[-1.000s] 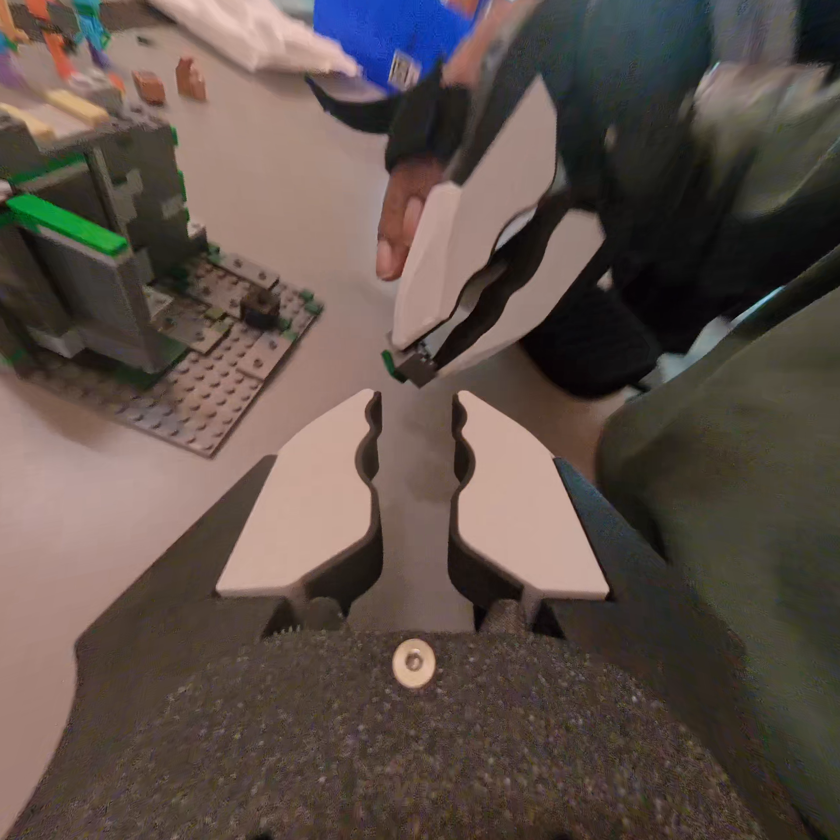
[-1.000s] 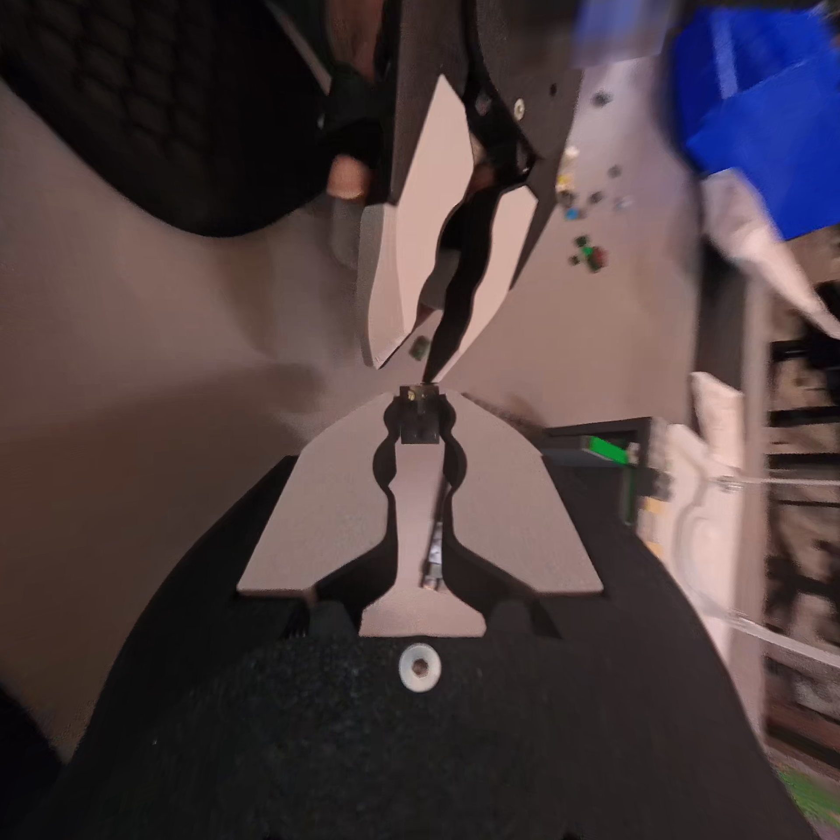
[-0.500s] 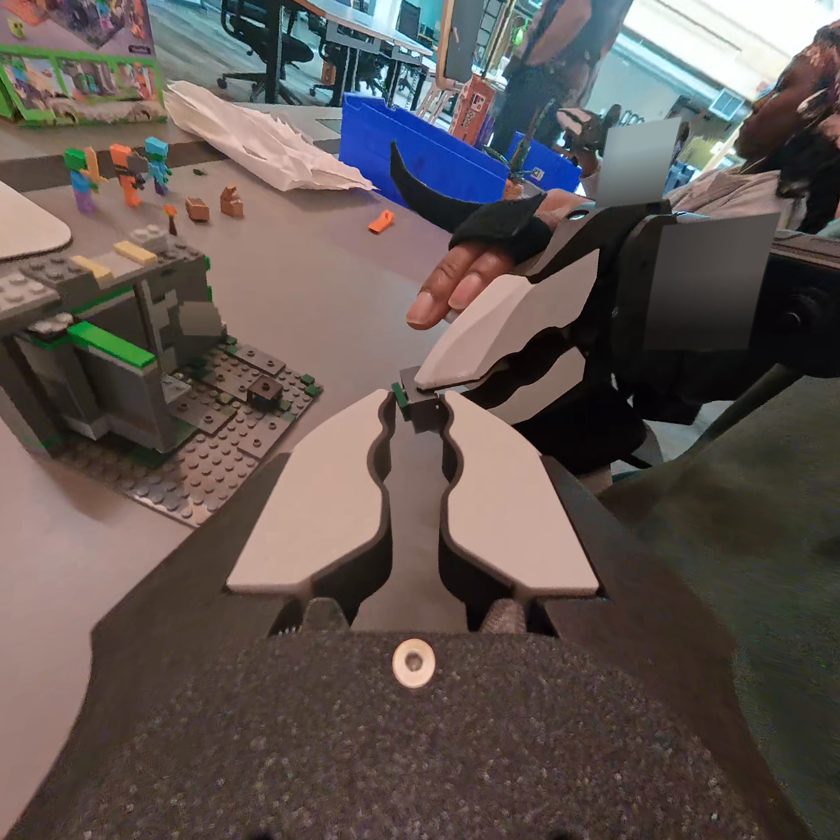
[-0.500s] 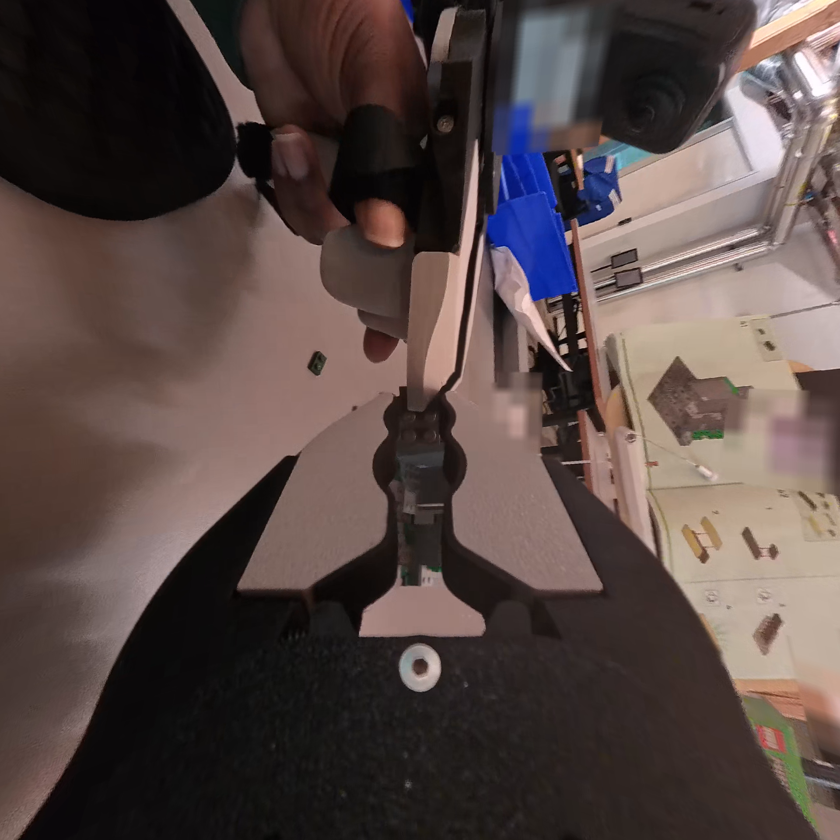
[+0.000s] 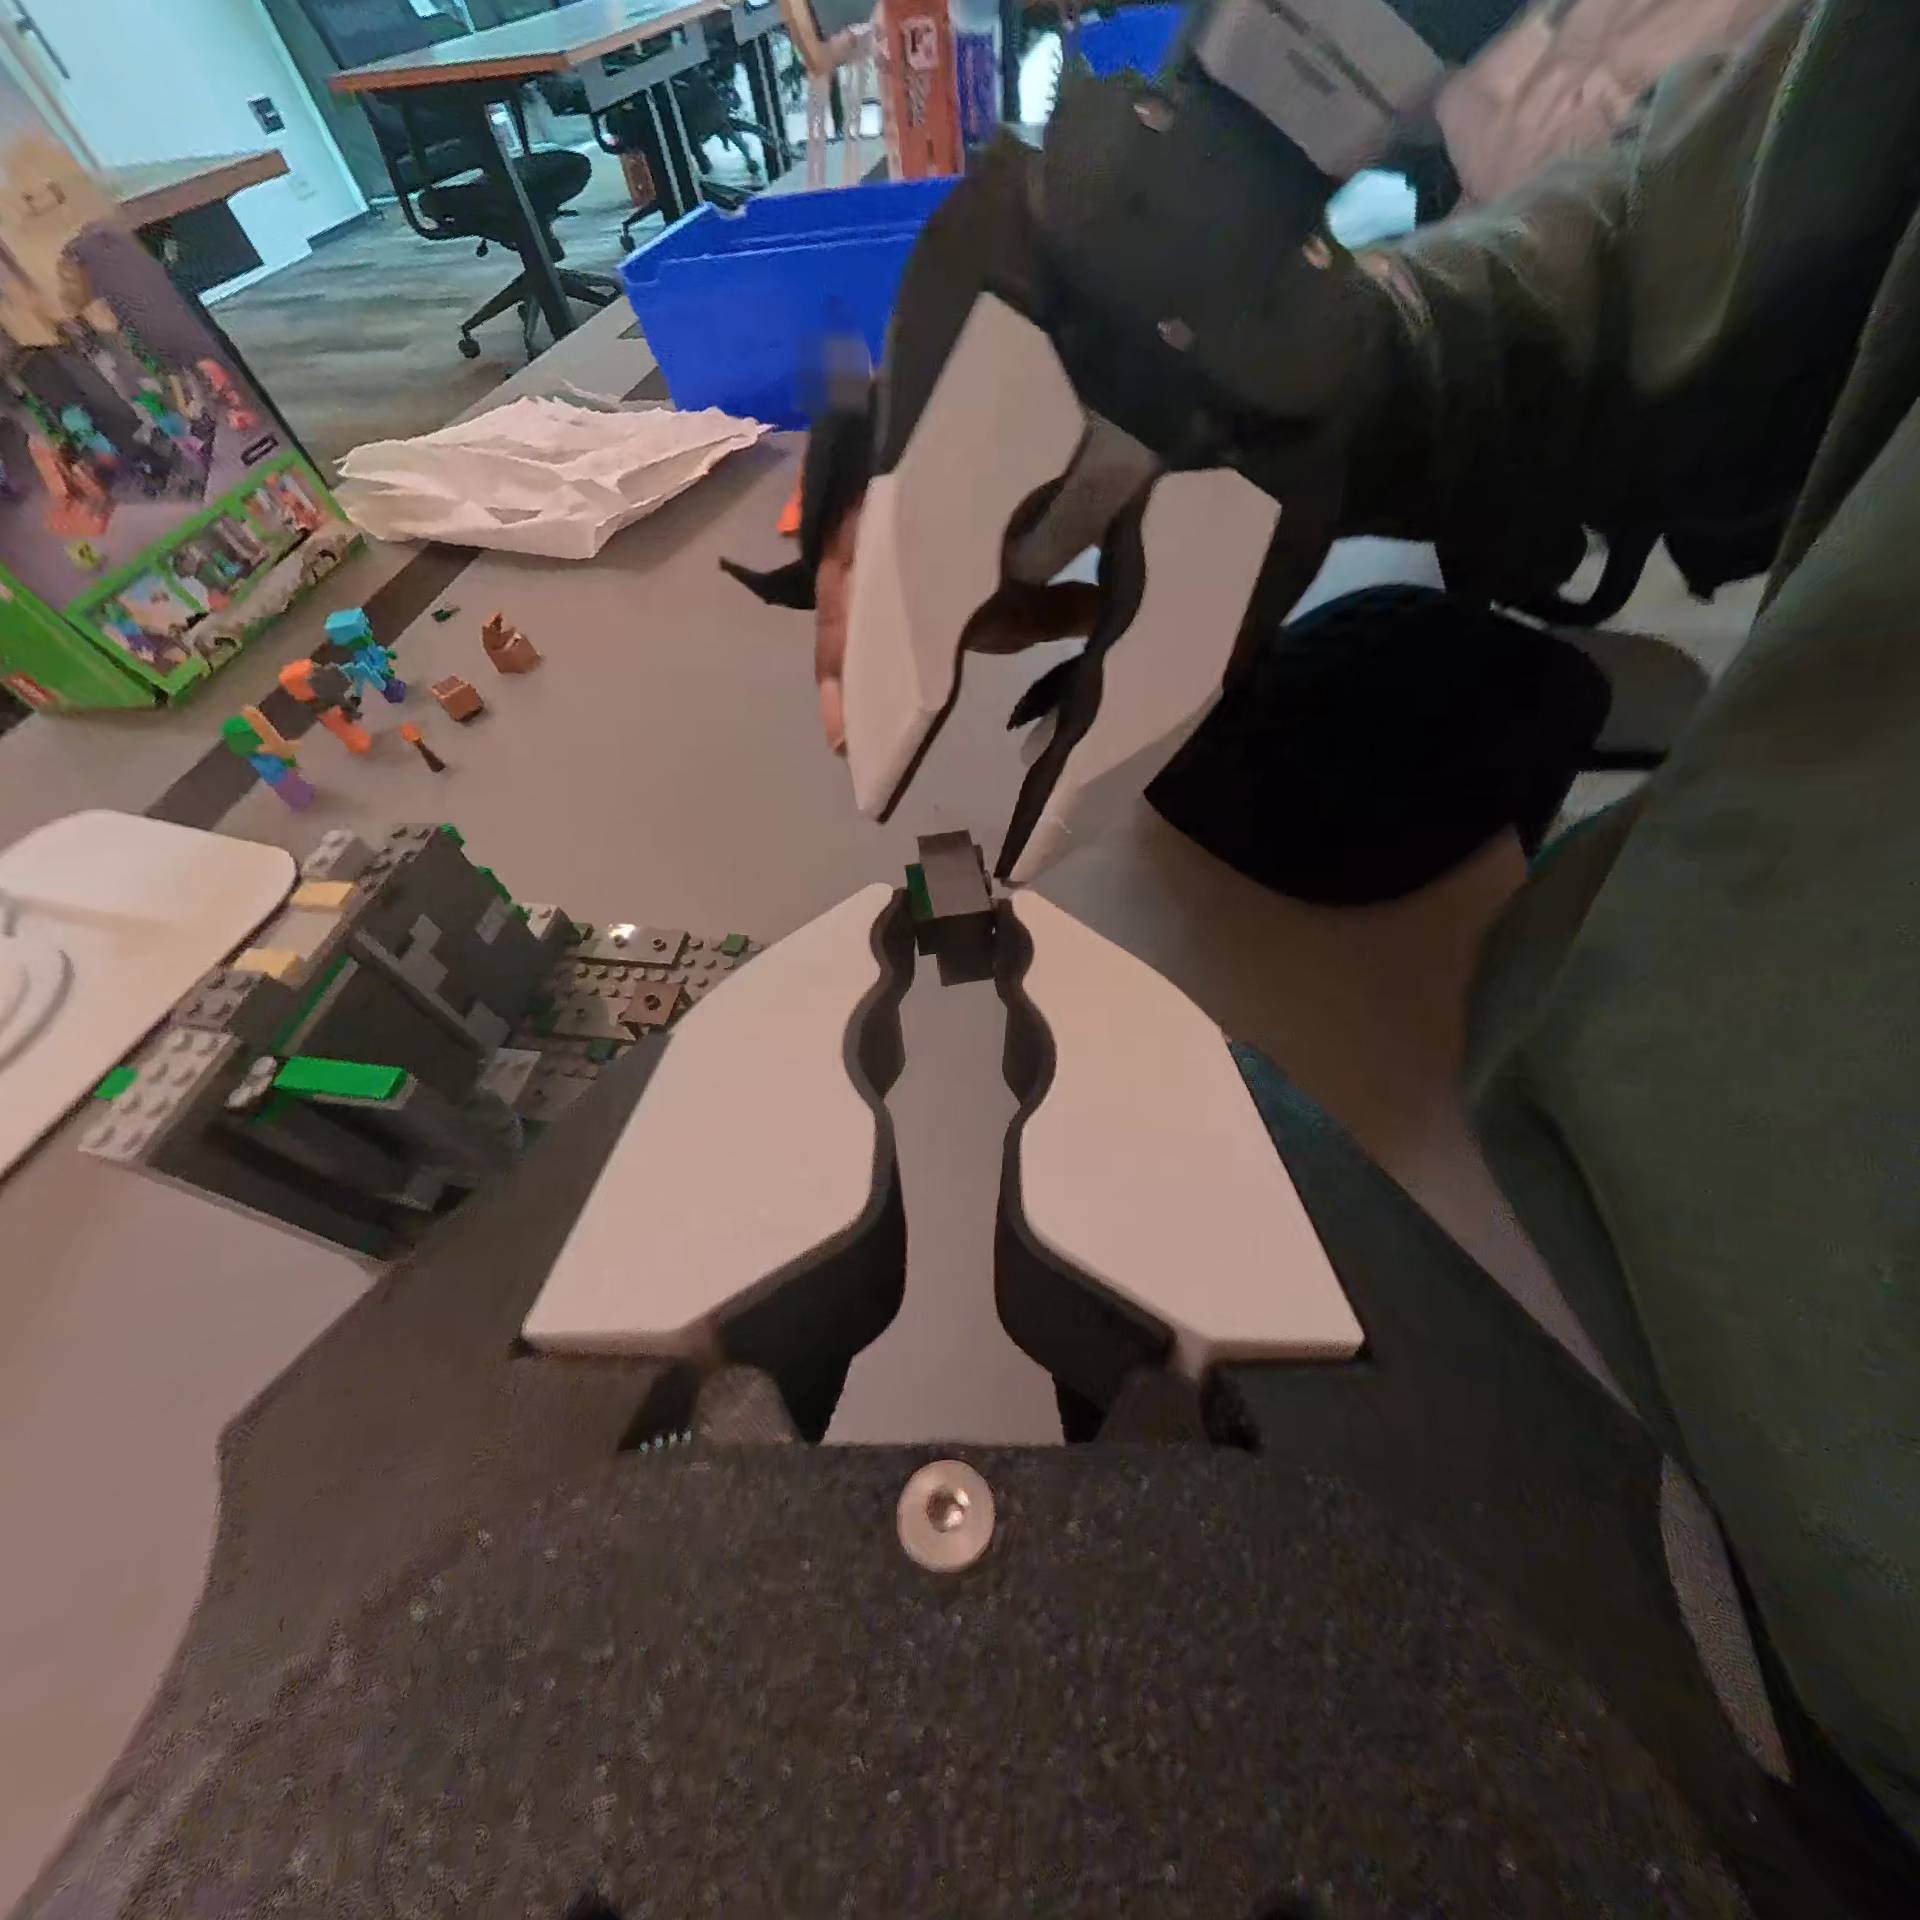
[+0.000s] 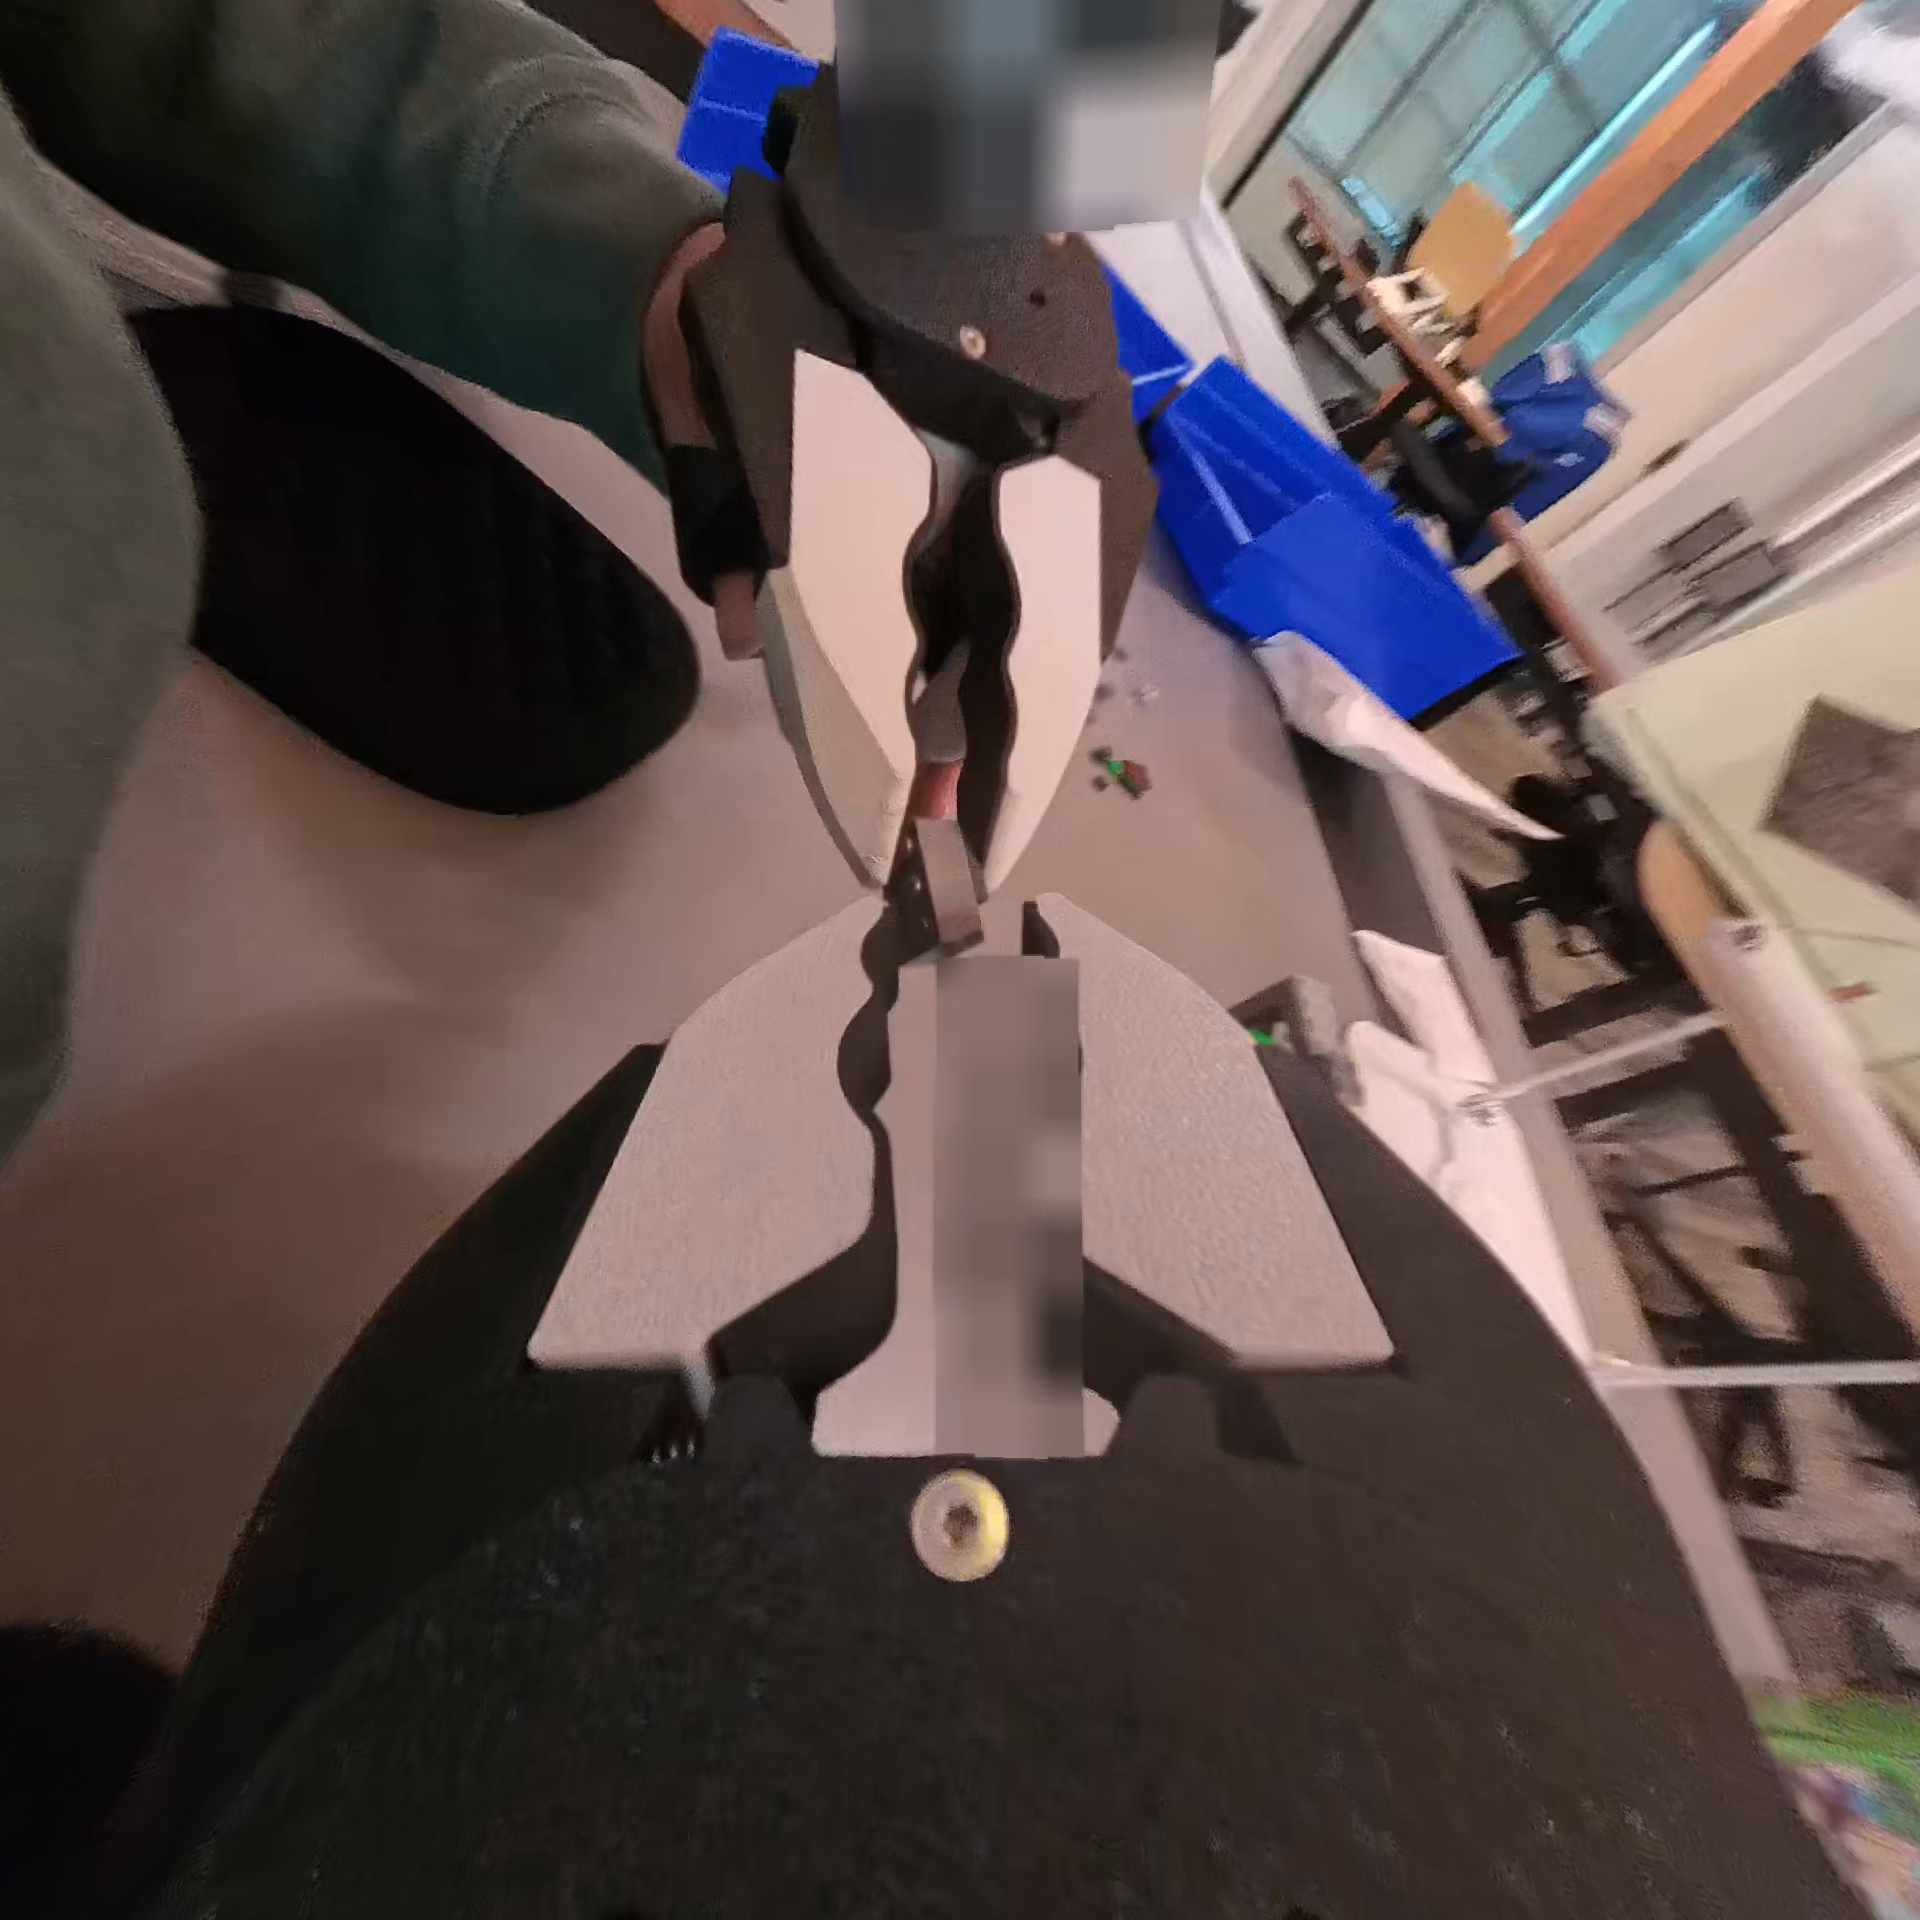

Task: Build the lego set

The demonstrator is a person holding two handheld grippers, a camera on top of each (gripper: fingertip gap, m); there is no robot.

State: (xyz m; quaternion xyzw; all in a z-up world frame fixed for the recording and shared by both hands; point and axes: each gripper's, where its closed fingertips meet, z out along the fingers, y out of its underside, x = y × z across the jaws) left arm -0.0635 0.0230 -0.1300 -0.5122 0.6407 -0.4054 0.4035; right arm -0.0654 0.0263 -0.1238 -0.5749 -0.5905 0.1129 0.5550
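Left hand-held gripper [image 5: 948, 914]: now clamps dark brick [image 5: 954, 902].
Right hand-held gripper [image 6: 961, 920]: jaws parted, brick released; handover done.

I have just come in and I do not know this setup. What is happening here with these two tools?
A person holds a gripper in each hand over a grey table. The left gripper is shut on a small dark brick piece with a green part. The right gripper is open, with its tips just beyond the piece. The half-built grey lego model stands to the left on the table, with small figures and the set's box behind it.
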